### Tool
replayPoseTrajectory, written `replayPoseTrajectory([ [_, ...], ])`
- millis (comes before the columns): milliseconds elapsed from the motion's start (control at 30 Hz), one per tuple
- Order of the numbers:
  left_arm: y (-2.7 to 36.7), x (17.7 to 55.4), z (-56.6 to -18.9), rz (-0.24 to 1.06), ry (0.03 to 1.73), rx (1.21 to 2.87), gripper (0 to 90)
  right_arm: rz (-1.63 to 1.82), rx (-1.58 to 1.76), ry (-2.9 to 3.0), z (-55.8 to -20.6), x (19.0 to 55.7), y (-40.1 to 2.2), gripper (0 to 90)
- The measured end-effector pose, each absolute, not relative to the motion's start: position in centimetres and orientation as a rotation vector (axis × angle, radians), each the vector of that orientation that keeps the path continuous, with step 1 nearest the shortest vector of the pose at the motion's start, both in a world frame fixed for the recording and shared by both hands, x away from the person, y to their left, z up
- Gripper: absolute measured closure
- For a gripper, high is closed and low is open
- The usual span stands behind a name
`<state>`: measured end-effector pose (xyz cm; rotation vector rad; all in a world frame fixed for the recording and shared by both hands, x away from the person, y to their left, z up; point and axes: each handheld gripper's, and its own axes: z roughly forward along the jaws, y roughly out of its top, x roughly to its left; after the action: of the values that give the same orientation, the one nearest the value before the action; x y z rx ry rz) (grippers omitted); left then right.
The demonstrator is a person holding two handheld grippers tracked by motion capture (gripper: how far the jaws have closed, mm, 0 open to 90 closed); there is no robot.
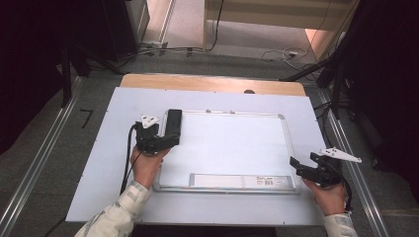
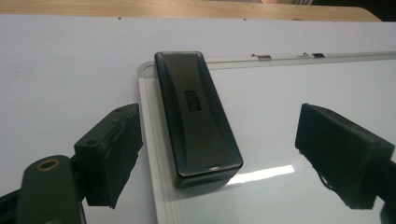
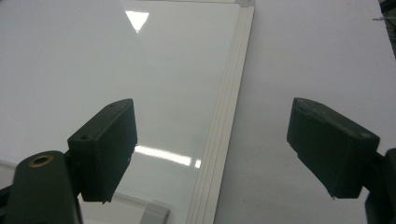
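Observation:
A white whiteboard with a metal frame lies flat on the table. A black board eraser rests on its far left corner, lying lengthwise over the frame. My left gripper sits just behind the eraser's near end, open, the pads apart from the eraser and nothing pressed between them. My right gripper hovers over the board's right frame edge, open, with only the board below it.
A white sheet covers the wooden table. A pen tray with a label runs along the whiteboard's near edge. Beyond the table are floor cables, metal rails and dark stands.

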<state>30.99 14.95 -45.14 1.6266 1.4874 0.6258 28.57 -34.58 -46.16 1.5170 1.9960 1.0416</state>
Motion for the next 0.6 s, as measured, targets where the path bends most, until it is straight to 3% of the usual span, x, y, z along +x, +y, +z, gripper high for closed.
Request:
replayPoseTrajectory([
  [600,17.1,27.5,-45.2,0.685,1.471,1.632,13.2,1.036,1.519,1.997,-46.2,28.5,-34.6,14.8],
])
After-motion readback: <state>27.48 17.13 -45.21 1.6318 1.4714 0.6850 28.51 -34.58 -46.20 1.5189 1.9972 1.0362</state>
